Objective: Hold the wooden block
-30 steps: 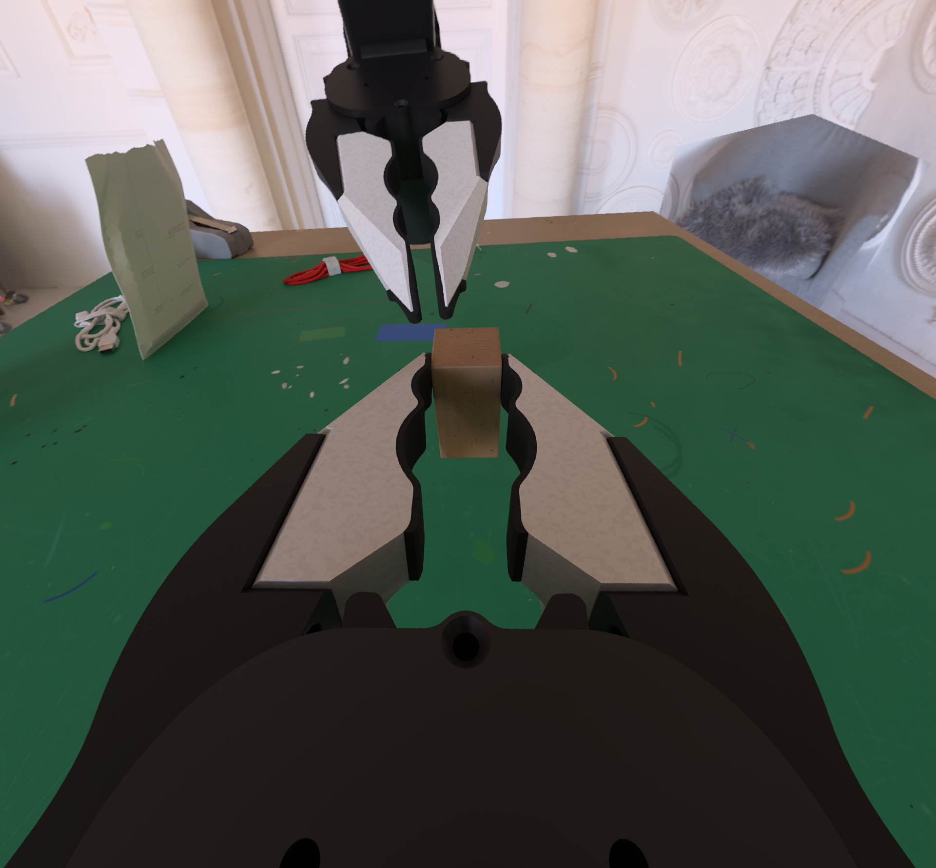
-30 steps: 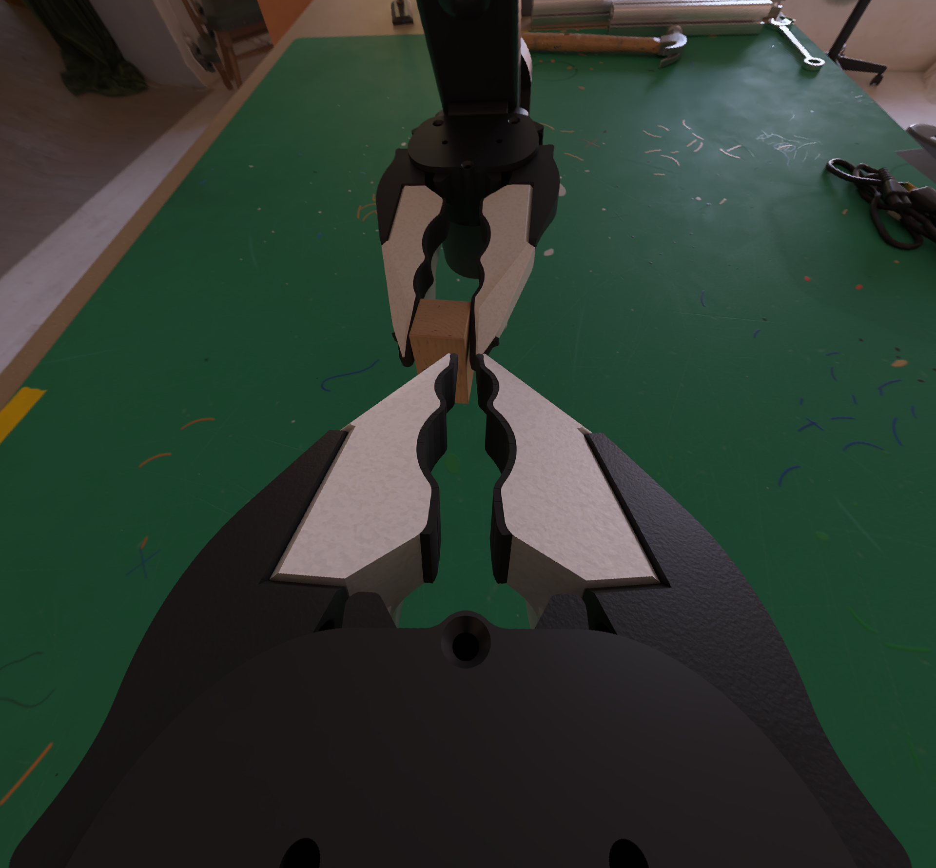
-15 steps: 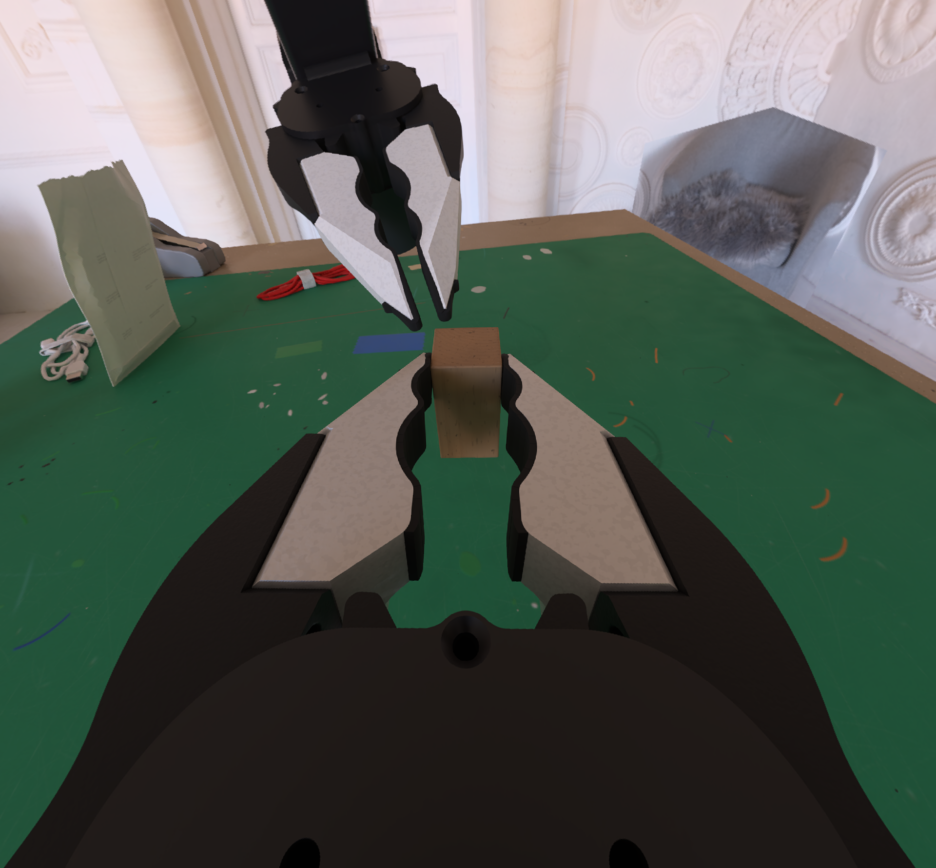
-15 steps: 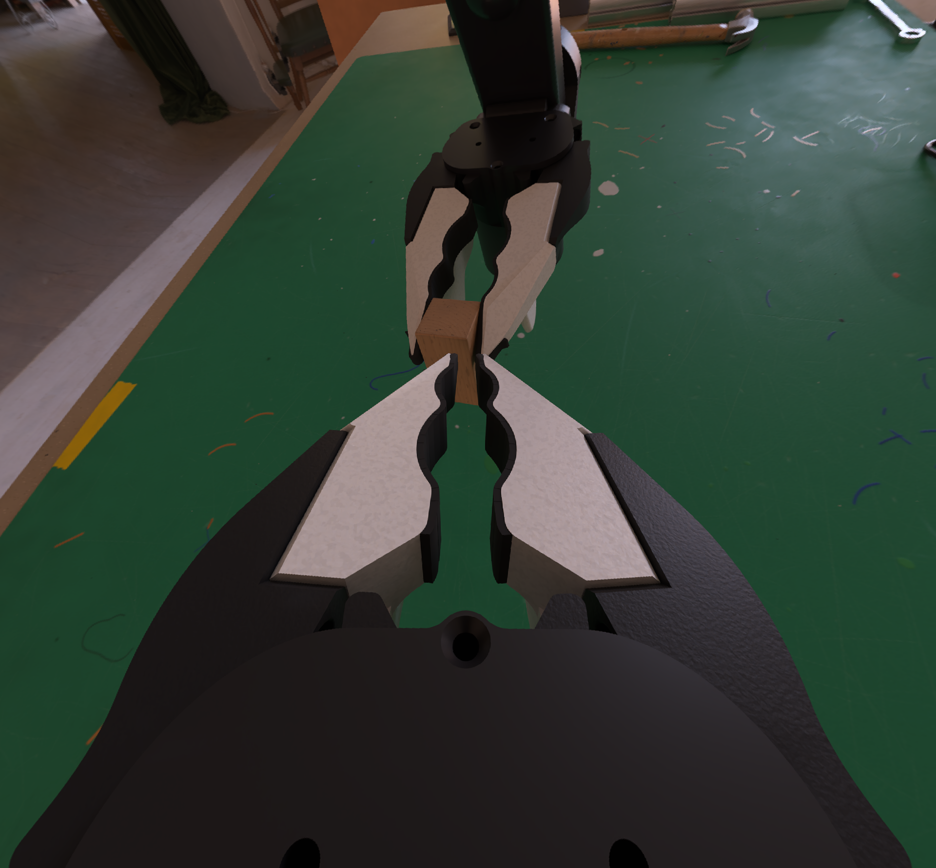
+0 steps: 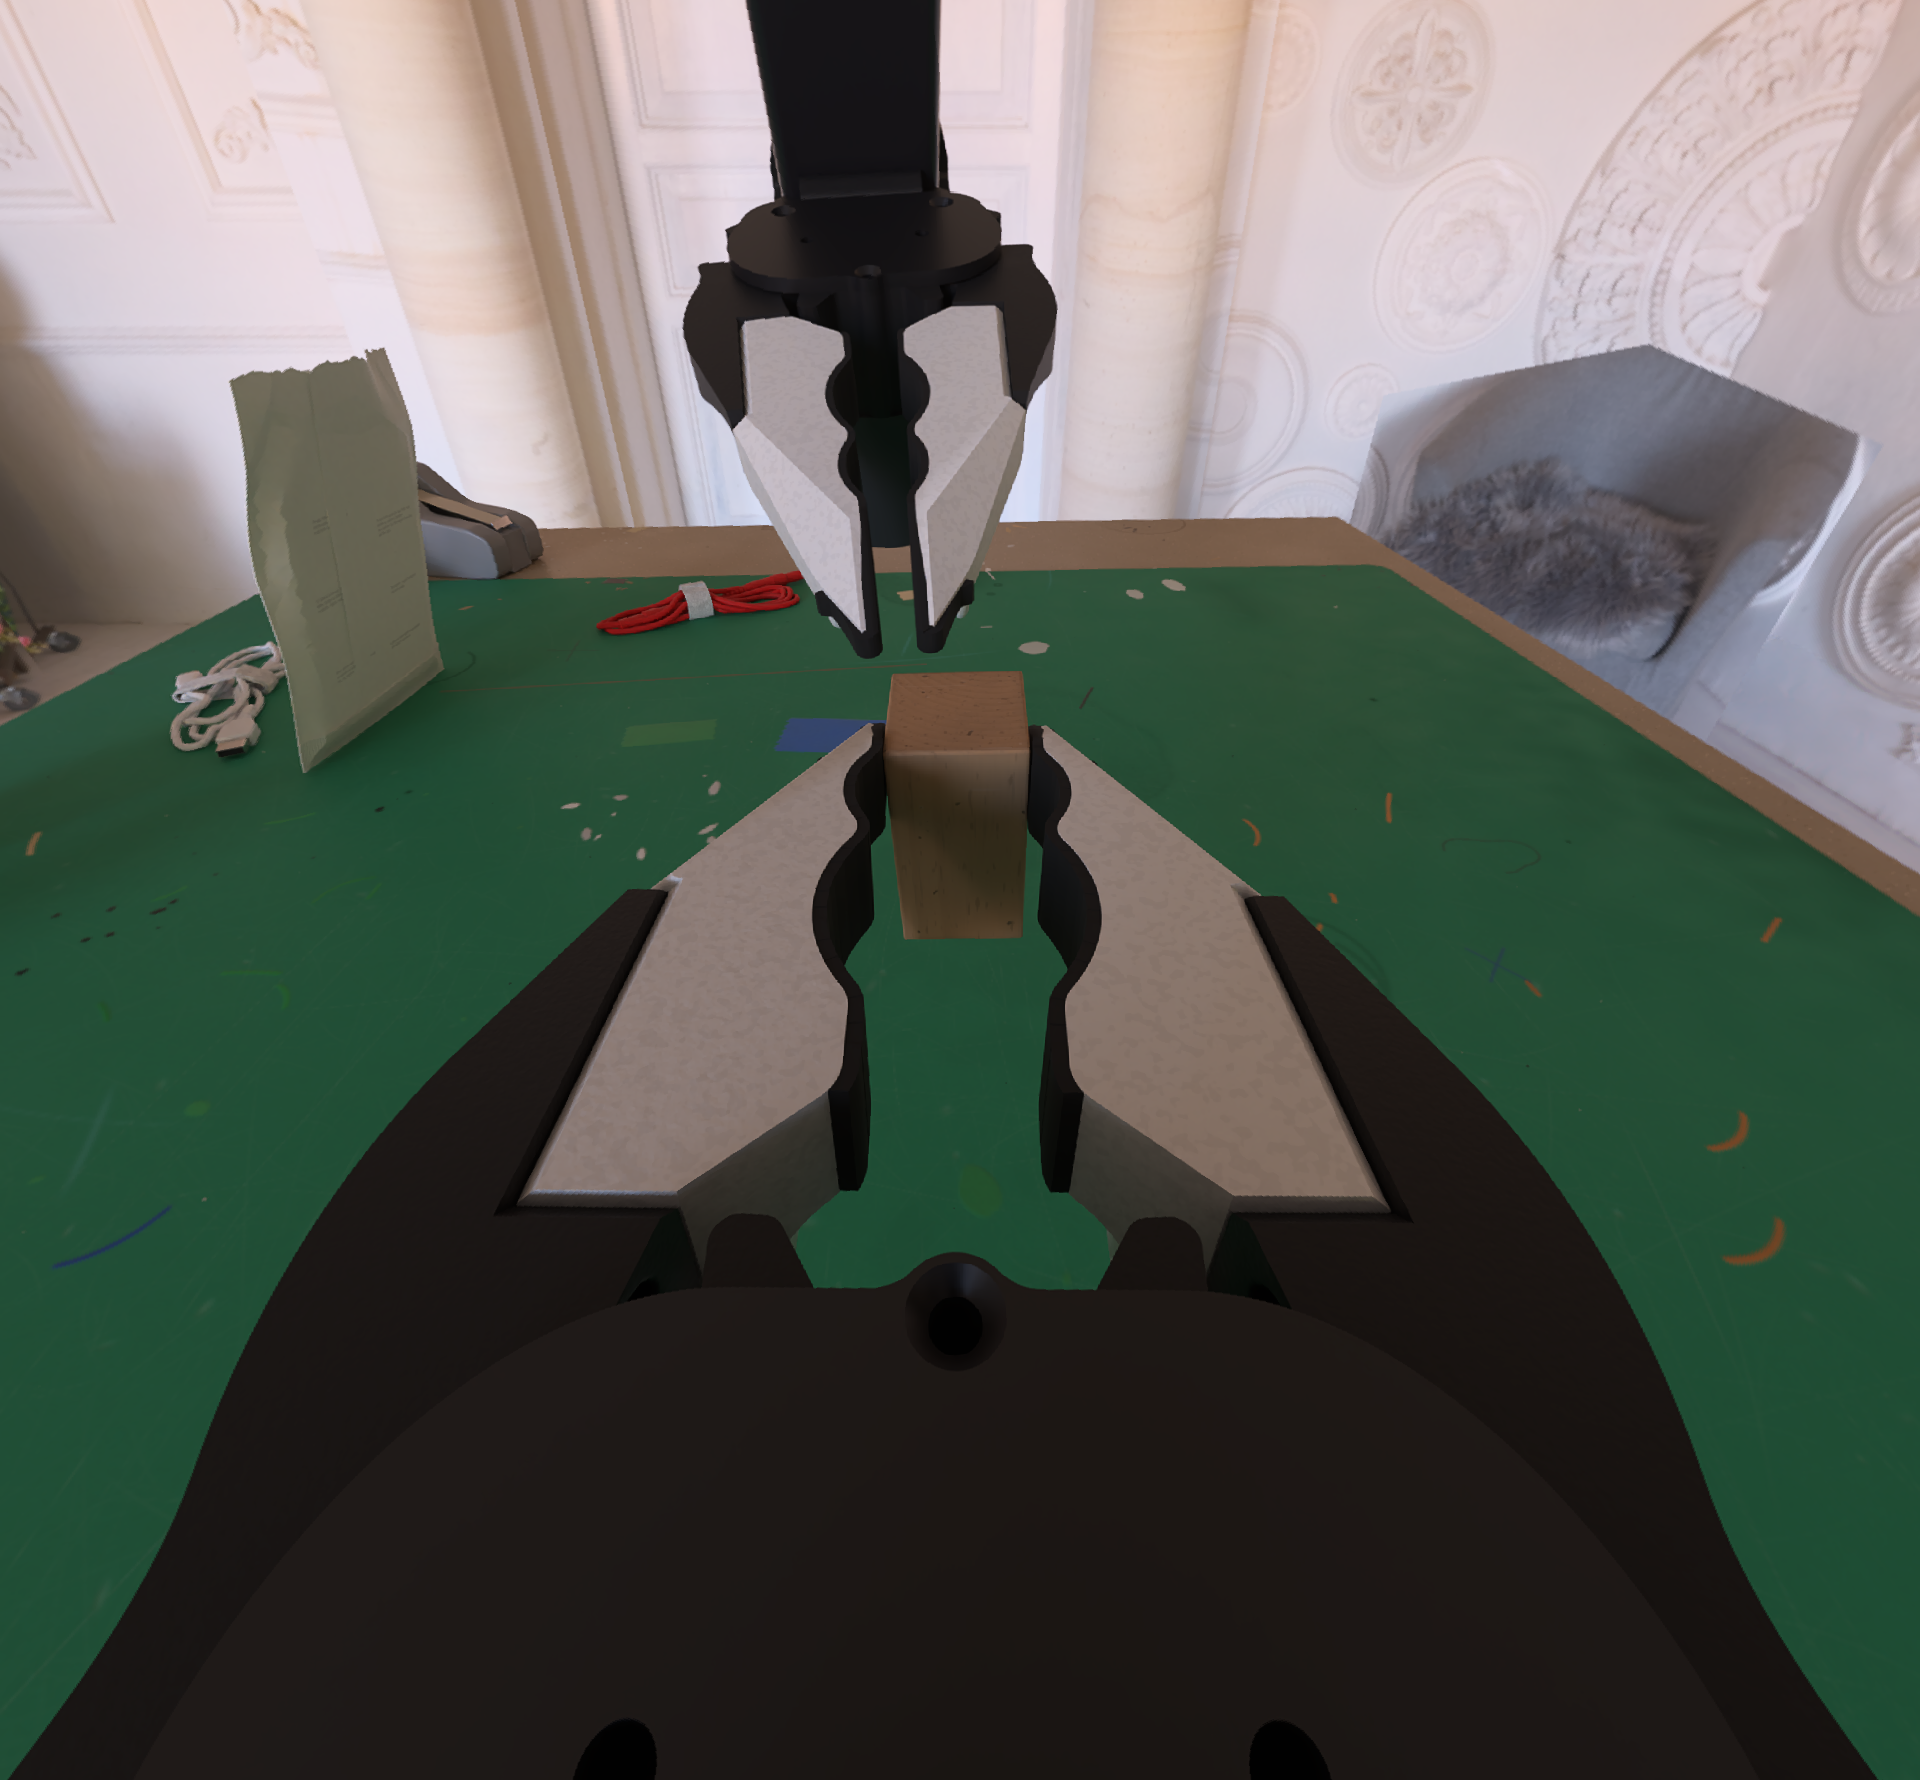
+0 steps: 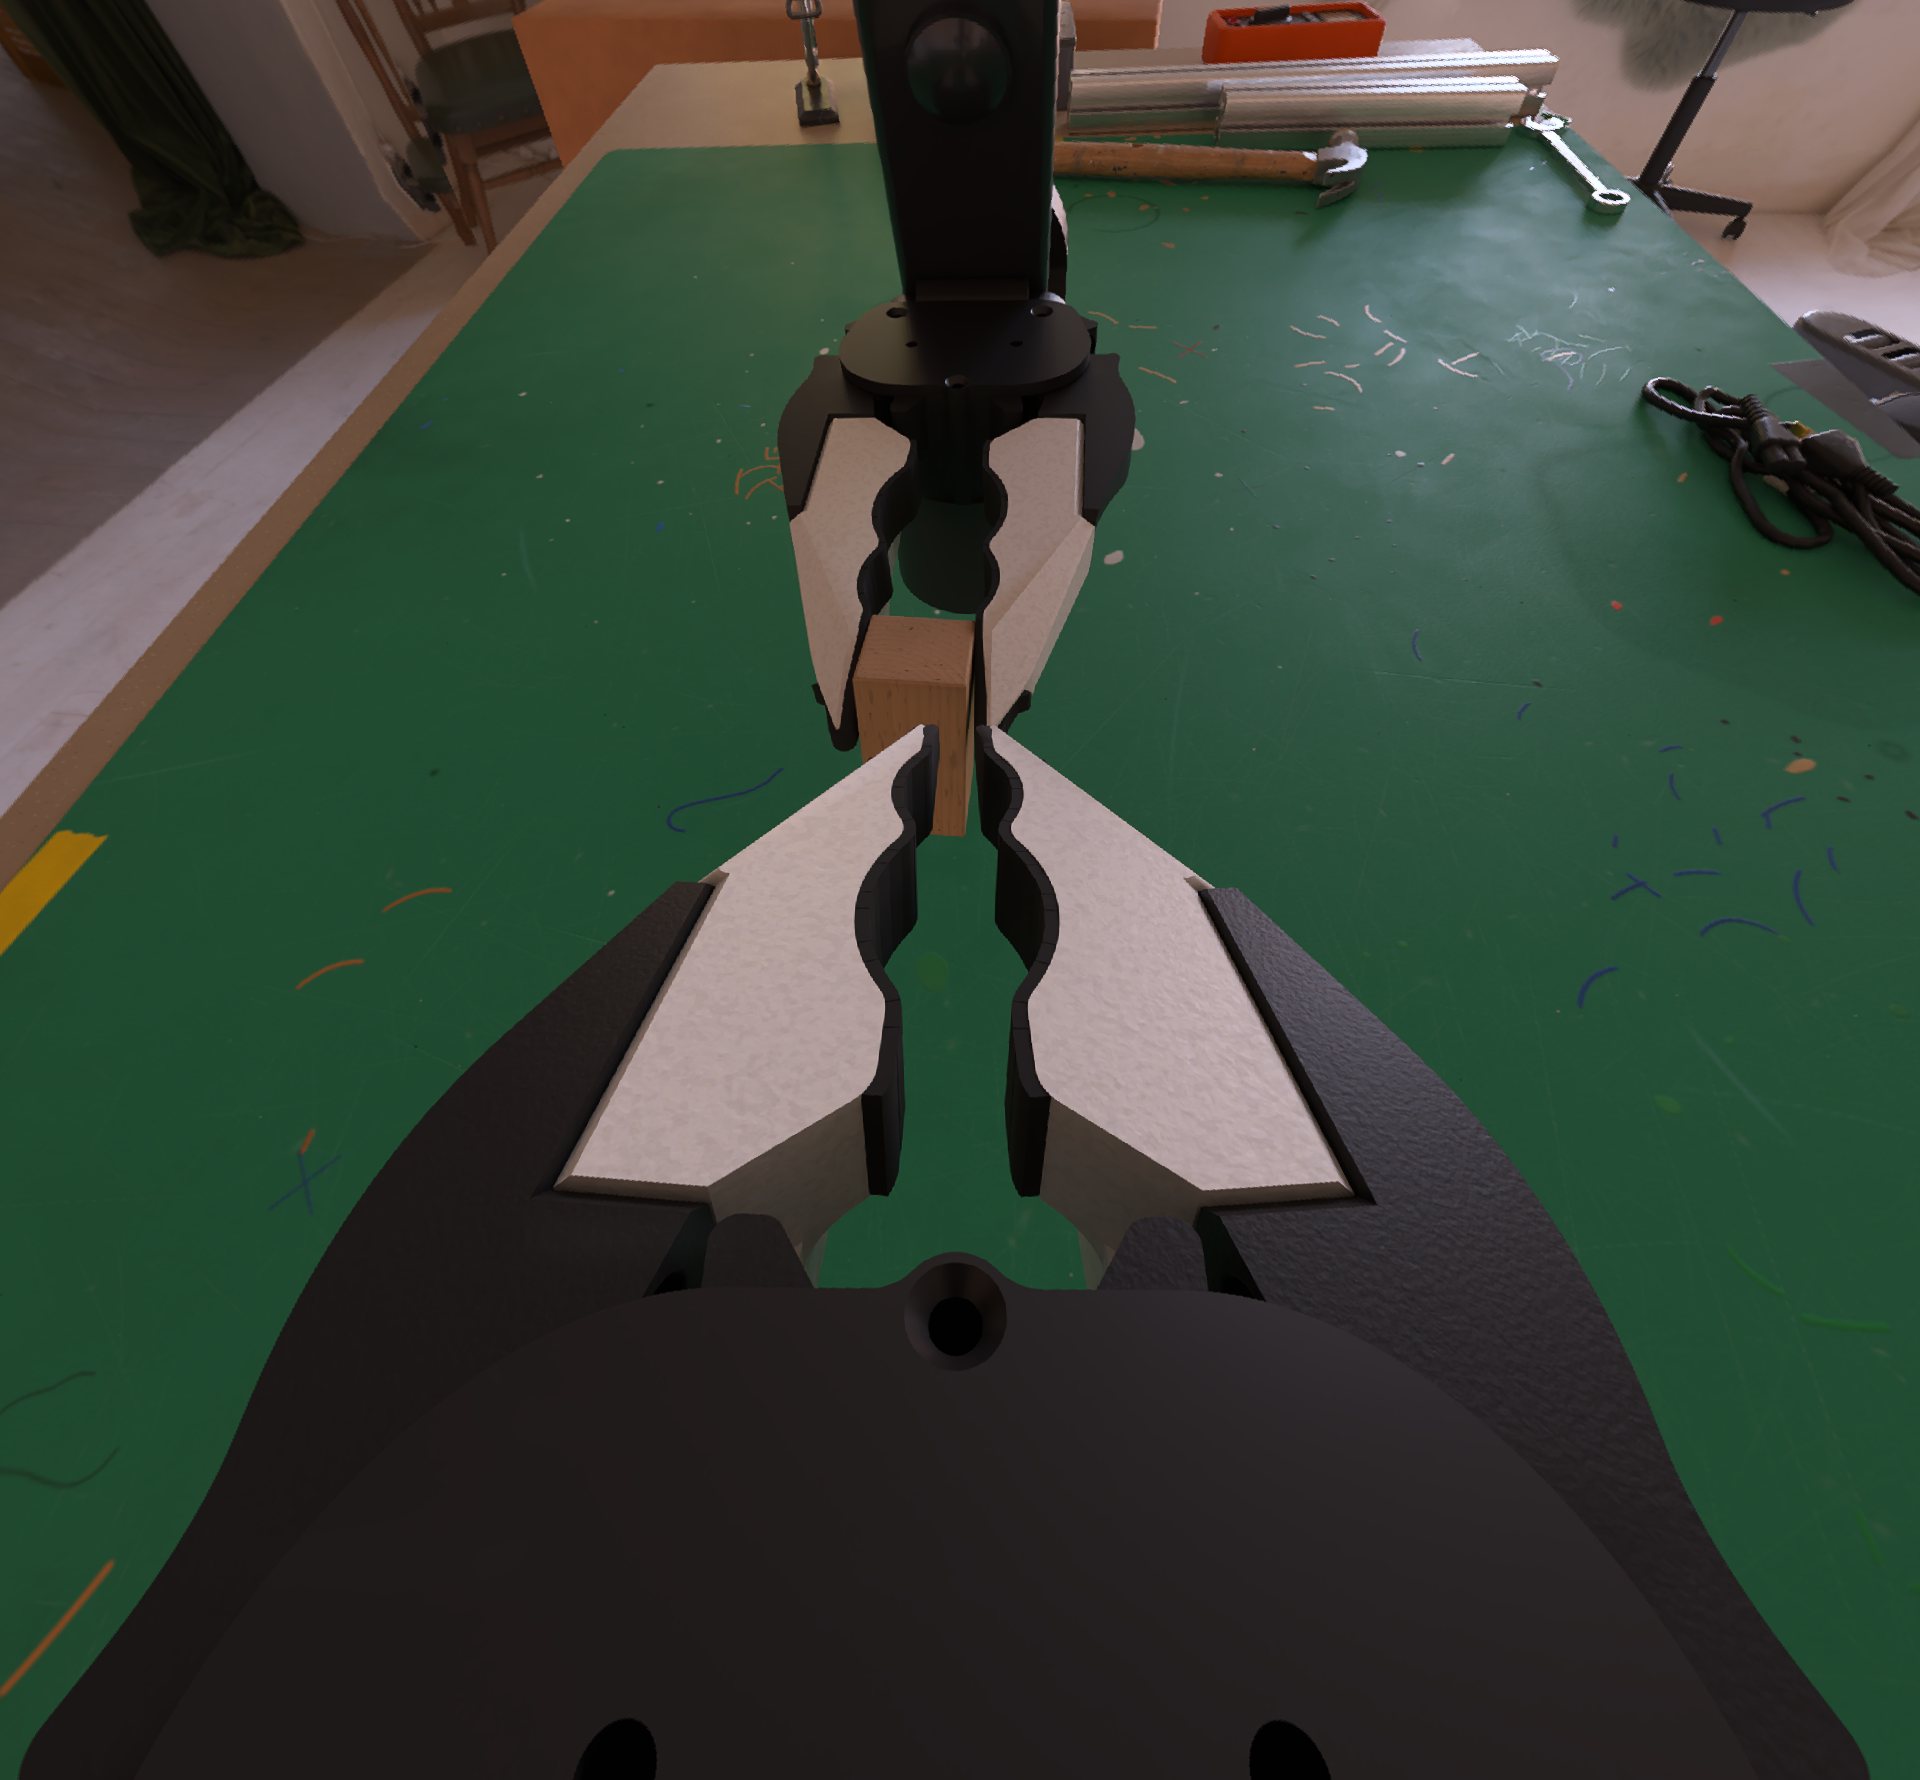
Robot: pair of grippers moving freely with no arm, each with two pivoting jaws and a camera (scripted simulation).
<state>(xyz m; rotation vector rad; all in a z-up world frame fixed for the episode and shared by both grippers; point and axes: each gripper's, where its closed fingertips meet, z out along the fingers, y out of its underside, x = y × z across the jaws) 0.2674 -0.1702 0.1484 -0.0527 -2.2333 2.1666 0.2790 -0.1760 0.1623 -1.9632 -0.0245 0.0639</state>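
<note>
The wooden block [image 5: 956, 826] is a pale upright block, clamped between the fingertips of my left gripper [image 5: 956, 743] over the green mat [image 5: 312, 951]. My right gripper [image 5: 899, 639] faces it from the far side, just above and behind the block's top. Only a narrow slit shows between its fingertips, and it holds nothing. In the right wrist view my right gripper [image 6: 956, 743] points at the block [image 6: 914, 681]. The left gripper [image 6: 925, 722] grips the block's sides there. My right fingertips hide the block's lower part.
A paper bag [image 5: 332, 567], a white cable [image 5: 223, 707] and a red cord [image 5: 707, 603] lie at the mat's far left. A hammer [image 6: 1205, 161], a wrench [image 6: 1574, 172], metal profiles [image 6: 1299, 89] and a black cable [image 6: 1797, 483] lie behind the left gripper.
The right gripper swung off to one side half a second ago and now faces the left gripper straight on again. The left gripper's hold on the block is unchanged.
</note>
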